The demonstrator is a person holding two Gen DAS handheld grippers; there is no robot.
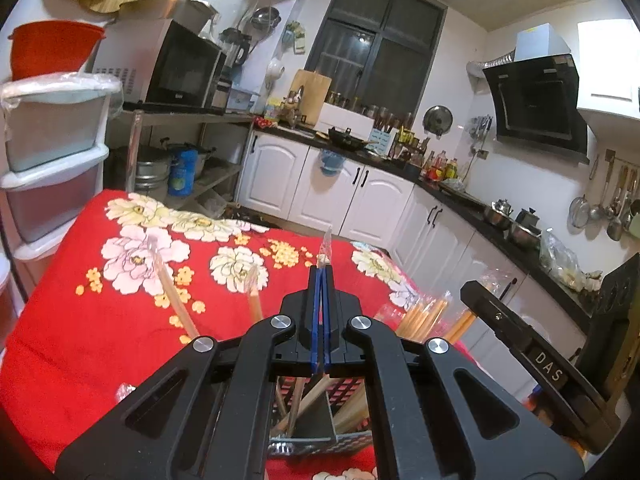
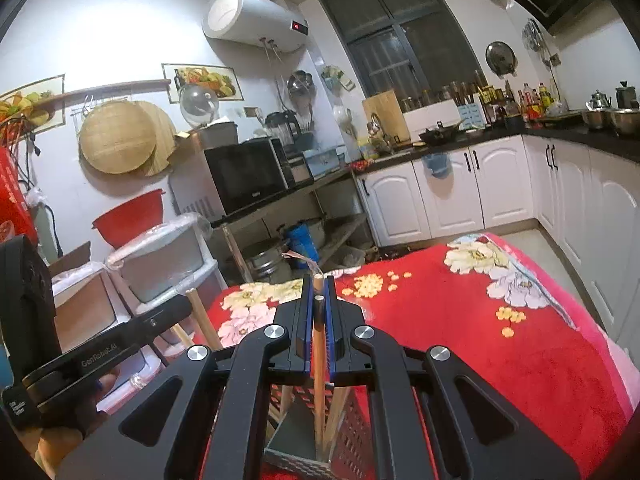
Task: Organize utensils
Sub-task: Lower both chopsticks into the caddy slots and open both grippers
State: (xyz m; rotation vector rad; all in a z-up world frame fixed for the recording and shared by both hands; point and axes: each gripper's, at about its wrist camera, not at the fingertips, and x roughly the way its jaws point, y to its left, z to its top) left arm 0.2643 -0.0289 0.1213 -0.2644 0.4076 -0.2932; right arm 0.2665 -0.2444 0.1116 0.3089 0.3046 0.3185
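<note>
only right hand-held gripper (image 2: 319, 304) view shows pinched chopstick (image 2: 318, 344).

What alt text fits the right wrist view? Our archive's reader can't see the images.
The right gripper is shut on a pair of wooden chopsticks, their lower ends in a perforated metal holder on a red floral tablecloth. A cluttered kitchen lies behind.

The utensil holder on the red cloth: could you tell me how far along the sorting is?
Several chopsticks already stand in the perforated holder. The right gripper is shut on another chopstick above it; the left gripper pinches a plastic wrapper. Dropping that chopstick in remains.
</note>
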